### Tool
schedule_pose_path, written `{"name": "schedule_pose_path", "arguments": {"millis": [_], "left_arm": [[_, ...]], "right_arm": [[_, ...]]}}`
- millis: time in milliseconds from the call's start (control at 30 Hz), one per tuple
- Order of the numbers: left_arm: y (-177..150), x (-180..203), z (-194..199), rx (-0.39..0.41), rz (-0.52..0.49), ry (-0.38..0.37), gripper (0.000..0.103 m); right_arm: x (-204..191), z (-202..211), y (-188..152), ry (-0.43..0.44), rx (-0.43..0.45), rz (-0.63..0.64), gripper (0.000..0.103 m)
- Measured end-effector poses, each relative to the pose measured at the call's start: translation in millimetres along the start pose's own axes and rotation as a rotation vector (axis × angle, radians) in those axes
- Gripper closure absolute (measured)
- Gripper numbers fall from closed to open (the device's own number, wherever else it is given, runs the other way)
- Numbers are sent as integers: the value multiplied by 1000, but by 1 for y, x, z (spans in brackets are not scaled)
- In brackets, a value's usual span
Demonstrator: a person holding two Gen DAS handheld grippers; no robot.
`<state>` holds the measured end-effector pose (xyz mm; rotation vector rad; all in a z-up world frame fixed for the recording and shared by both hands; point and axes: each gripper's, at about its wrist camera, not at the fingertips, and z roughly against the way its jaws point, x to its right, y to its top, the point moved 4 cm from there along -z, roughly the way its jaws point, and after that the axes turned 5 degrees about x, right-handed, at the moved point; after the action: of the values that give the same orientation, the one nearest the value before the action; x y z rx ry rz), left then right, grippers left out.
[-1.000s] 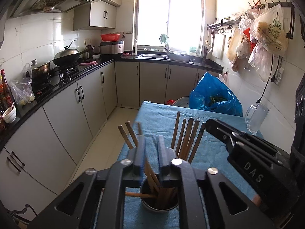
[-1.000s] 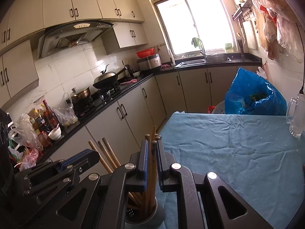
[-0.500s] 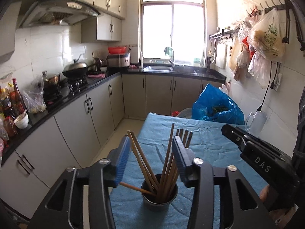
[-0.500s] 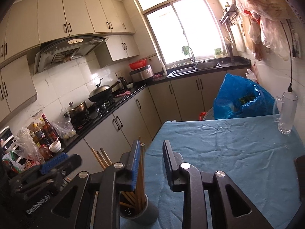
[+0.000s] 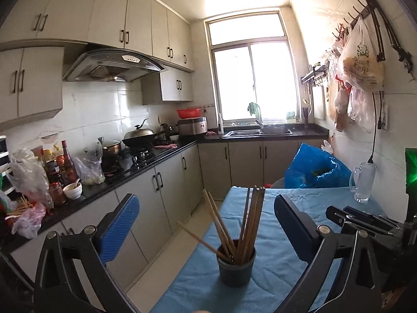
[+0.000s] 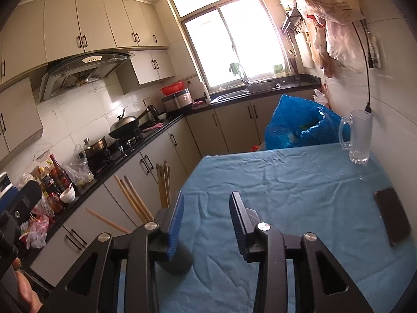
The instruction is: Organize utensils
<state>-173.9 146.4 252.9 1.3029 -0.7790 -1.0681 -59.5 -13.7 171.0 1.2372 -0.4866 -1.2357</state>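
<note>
- The chopsticks (image 5: 247, 224) stand bundled in a dark round cup (image 5: 235, 267); most lean together toward the upper right, two lean left, and one thin stick pokes out low on the left at a shallow angle.
- The cup rests upright on the blue cloth (image 5: 273, 266) that covers the bench, near the bench's left edge.
- Left claw (image 5: 206, 230): the jaws are spread wide and hold nothing. The cup sits between and just beyond the two blue-faced pads (image 5: 118, 228), touching neither.
- Right claw (image 6: 207, 221): the jaws are parted with nothing between them. In the right wrist view the cup (image 6: 179, 260) lies partly hidden behind the left finger, and the chopsticks (image 6: 163, 186) rise beside that finger, outside the gap.
- In the left wrist view the right claw body shows at the lower right, apart from the cup.
- A glass mug (image 6: 358, 137) stands at the far right corner of the cloth, against the wall.
- A dark phone (image 6: 392, 215) lies flat near the right edge of the cloth, well apart from the cup.
- A blue plastic bag (image 6: 297, 124) sits beyond the far end of the bench.
- A kitchen counter (image 5: 146, 161) carrying a wok, a pot and bottles runs along the left wall.
</note>
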Motion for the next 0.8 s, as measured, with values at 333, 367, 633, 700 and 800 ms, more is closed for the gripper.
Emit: {"name": "schedule_pose_path", "arguments": {"millis": [333, 367, 633, 700, 800], "left_arm": [[-50, -13, 28, -48, 40, 54, 0], [-57, -14, 27, -69, 33, 55, 0], [-107, -16, 12, -255, 27, 28, 0], [-117, -17, 9, -286, 28, 25, 0], [-127, -19, 4, -322, 44, 13, 0]], "right_arm": [[-8, 25, -53, -47, -36, 61, 60], [-8, 25, -60, -54, -47, 62, 59], [-5, 19, -91, -74, -115, 65, 59], [-7, 19, -95, -79, -119, 73, 59], [-10, 18, -98, -88, -121, 86, 56]]}}
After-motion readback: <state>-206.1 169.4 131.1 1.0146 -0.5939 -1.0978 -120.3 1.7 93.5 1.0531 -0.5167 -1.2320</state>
